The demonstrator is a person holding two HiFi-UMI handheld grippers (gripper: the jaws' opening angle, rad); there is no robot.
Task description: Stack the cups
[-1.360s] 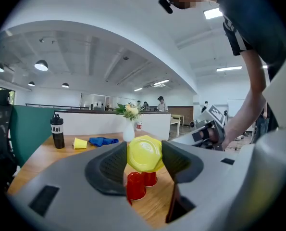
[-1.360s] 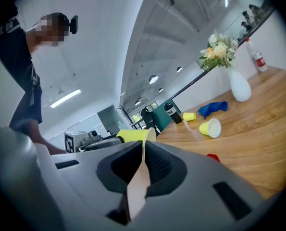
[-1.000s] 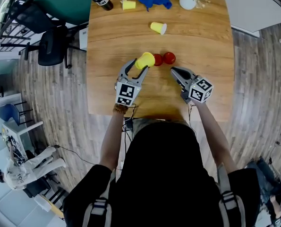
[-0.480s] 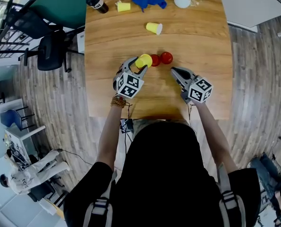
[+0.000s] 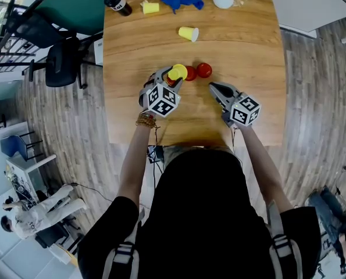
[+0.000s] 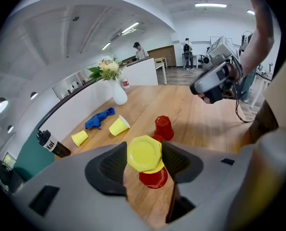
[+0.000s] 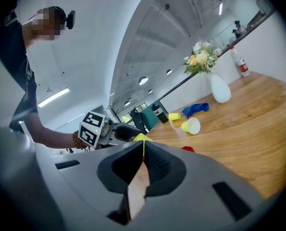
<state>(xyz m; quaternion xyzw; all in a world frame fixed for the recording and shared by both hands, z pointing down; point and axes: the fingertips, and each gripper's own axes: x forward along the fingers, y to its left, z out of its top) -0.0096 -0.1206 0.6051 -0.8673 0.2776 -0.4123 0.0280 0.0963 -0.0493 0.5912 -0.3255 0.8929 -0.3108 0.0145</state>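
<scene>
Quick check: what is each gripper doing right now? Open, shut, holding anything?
Left gripper: jaws closed on an upside-down yellow plastic cup.
Right gripper: jaws closed, nothing between them.

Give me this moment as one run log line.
step: stacking | left gripper: shut on yellow cup, inverted, over red cup | right gripper: shut, empty | other red cup: standing alongside

Black top (image 5: 202, 214), grey shoulder straps (image 5: 119, 257), beaded bracelet (image 5: 145, 120) — grey left gripper (image 5: 174, 77), right gripper (image 5: 210, 85), black-and-white marker cubes (image 5: 164, 99)
</scene>
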